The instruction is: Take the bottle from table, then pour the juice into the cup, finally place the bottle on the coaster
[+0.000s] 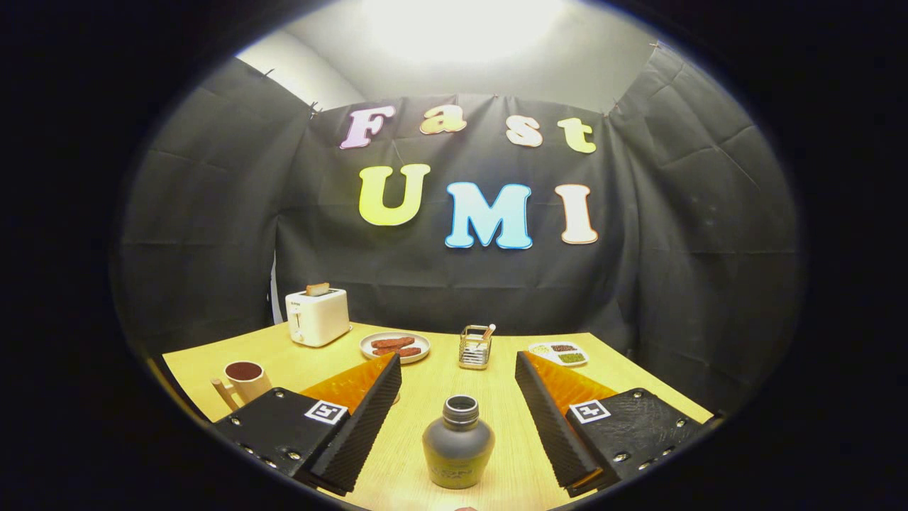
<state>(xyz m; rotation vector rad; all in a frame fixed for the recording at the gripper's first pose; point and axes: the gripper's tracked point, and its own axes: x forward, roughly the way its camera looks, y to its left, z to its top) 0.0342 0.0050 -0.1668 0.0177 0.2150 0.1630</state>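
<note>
bottle (pixel 458 443): one, dark grey and squat, rounded shoulders, short neck, mouth uncapped; it stood upright on the table between the two fingers, touching neither. whether it held juice could not be told.
table (pixel 440 397): one, pale yellow wood, bearing everything else.
gripper (pixel 458 383): one, jaws spread wide, holding nothing; the bottle sat in the gap between the fingers.
toaster (pixel 317 316): one, white, at the far left of the table, well beyond the fingers; one slice of toast (pixel 318 289) stuck up from its slot.
plate (pixel 394 347): one, round and pale, just right of the toaster, carrying a few reddish-brown pieces of food.
cup (pixel 245 380): one, beige, with a handle, just beyond the left finger; something dark filled it near the rim.
wire holder (pixel 475 347): one, small metal basket beyond the bottle, with a stick-like thing standing in it.
small dish (pixel 558 353): one, white, beyond the right finger, holding dabs of red, green and pale food.
</note>
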